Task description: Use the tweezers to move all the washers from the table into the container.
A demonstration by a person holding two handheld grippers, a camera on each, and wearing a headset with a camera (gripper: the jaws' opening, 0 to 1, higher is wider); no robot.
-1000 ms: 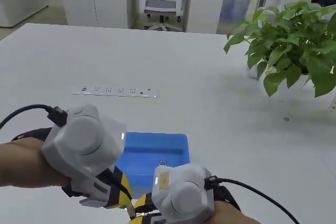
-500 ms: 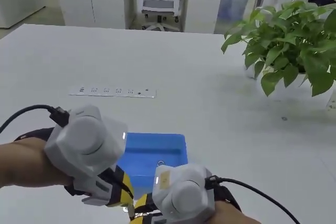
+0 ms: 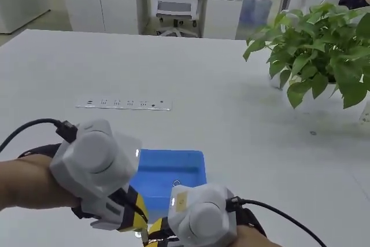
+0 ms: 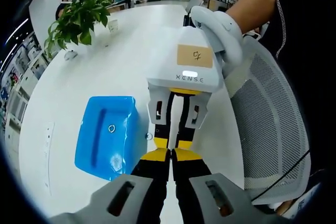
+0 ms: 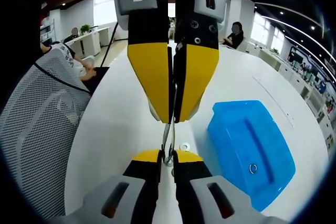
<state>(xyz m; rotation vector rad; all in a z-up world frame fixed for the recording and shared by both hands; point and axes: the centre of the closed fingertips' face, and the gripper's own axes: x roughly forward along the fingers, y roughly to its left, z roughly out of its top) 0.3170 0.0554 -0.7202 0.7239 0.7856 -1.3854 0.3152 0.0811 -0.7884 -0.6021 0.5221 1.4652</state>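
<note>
Thin metal tweezers (image 5: 168,142) run between my two grippers, which meet tip to tip near the table's front edge. My left gripper (image 4: 171,155) is shut on one end and my right gripper (image 5: 167,157) is shut on the other. In the right gripper view the left gripper (image 5: 170,116) hangs down from above. In the left gripper view the right gripper (image 4: 171,141) faces mine. One washer (image 5: 184,146) lies on the white table beside the tweezers' tip. The blue container (image 3: 170,169) stands just beyond, with a washer (image 3: 176,183) inside it.
A white power strip (image 3: 124,104) lies on the table further back. A potted plant (image 3: 318,50) stands at the right. A mesh chair (image 4: 273,129) sits behind the grippers at the table's near edge. Desks and a chair stand beyond the table.
The picture has shifted slightly with the head. Both grippers hold their place by the container, still shut on the tweezers.
</note>
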